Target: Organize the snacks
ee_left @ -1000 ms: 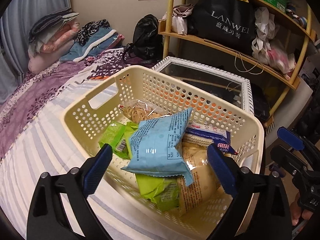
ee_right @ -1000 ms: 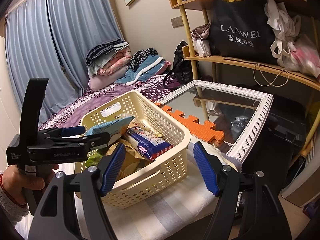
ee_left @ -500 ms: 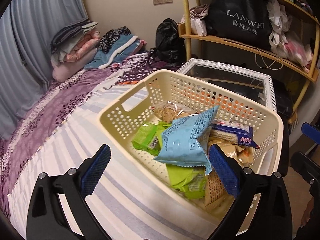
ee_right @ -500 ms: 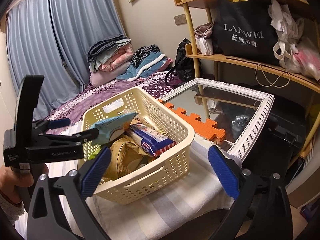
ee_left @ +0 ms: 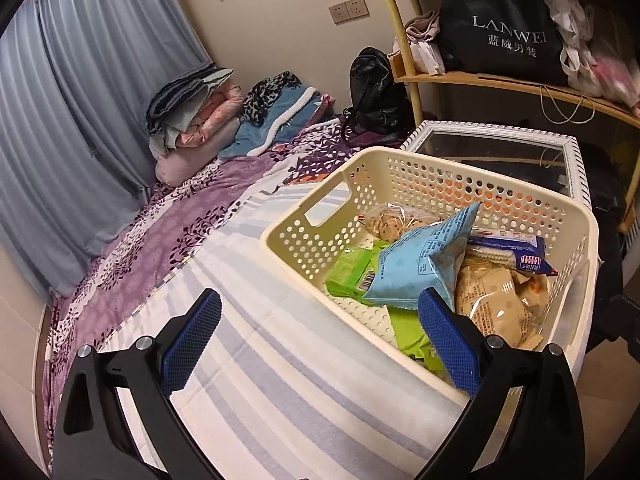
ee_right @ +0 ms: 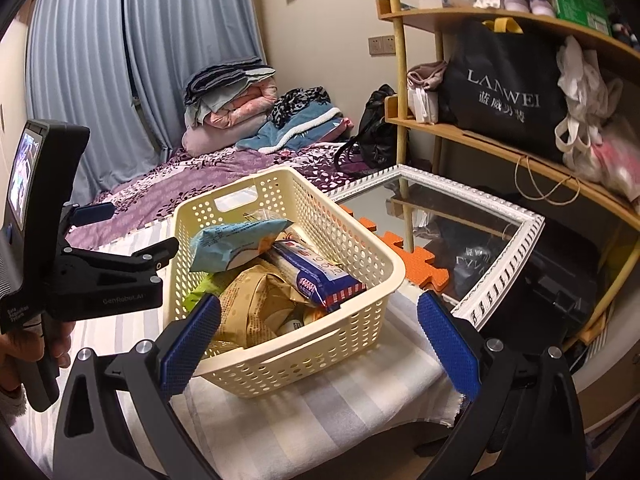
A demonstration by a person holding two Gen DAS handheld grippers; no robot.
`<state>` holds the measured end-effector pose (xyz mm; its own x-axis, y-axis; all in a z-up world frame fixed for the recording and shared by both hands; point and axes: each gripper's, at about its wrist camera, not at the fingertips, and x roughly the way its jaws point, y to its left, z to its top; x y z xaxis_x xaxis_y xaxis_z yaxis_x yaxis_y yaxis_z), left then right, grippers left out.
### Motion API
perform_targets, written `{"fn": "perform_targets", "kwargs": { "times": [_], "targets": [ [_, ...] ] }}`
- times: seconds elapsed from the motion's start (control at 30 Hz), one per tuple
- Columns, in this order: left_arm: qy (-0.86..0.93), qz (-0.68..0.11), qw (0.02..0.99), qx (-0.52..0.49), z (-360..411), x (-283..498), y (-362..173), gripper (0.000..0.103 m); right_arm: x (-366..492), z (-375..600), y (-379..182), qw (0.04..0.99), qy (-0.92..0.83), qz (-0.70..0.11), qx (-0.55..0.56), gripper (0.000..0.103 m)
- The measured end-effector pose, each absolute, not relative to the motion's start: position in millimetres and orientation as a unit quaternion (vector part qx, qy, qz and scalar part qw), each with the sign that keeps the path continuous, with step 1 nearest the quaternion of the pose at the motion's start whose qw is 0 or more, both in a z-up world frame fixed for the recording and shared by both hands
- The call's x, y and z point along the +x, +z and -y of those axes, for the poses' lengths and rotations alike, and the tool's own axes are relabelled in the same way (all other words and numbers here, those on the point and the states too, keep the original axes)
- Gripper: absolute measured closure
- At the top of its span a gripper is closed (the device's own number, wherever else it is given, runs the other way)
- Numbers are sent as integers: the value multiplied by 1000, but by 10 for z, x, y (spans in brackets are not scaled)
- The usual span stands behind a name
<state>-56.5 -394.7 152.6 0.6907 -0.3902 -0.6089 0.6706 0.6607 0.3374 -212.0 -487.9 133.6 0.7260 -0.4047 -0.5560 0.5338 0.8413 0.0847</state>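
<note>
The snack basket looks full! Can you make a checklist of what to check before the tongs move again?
1. Left tongs open and empty: ok.
2. Right tongs open and empty: ok.
3. Basket sits flat on the striped cloth: ok.
4. Light blue packet inside the basket, resting on top of the pile: ok.
5. No snacks left on the cloth: ok in both views.
6. Basket safely away from the cloth's edge: cannot tell.

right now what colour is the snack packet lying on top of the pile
Light blue snack packet, clearest in the left wrist view.
</note>
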Motion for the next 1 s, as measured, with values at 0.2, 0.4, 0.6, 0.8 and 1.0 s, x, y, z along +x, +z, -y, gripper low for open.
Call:
{"fn": "perform_targets", "kwargs": {
  "times": [0.2, 0.4, 0.6, 0.8, 1.0],
  "targets": [
    [-293, -245, 881, 278, 3874, -577, 1587, 3, -2097, 4806, 1350, 922, -250, -273, 110, 5],
    [-294, -238, 880, 288, 3869, -612, 1597, 3, -2089, 4775, 1346, 923, -248, -275, 107, 5],
    [-302, -230, 876, 298, 3908, -684, 1571, 3, -2090, 4788, 1318, 921, -248, -280, 111, 5],
    [-300, -216, 877, 308, 3938, -723, 1546, 3, -2091, 4808, 1265, 919, -243, -288, 113, 5],
    [-304, -232, 870, 311, 3940, -703, 1527, 3, -2062, 4765, 1259, 920, -243, -291, 103, 5]
  ]
}}
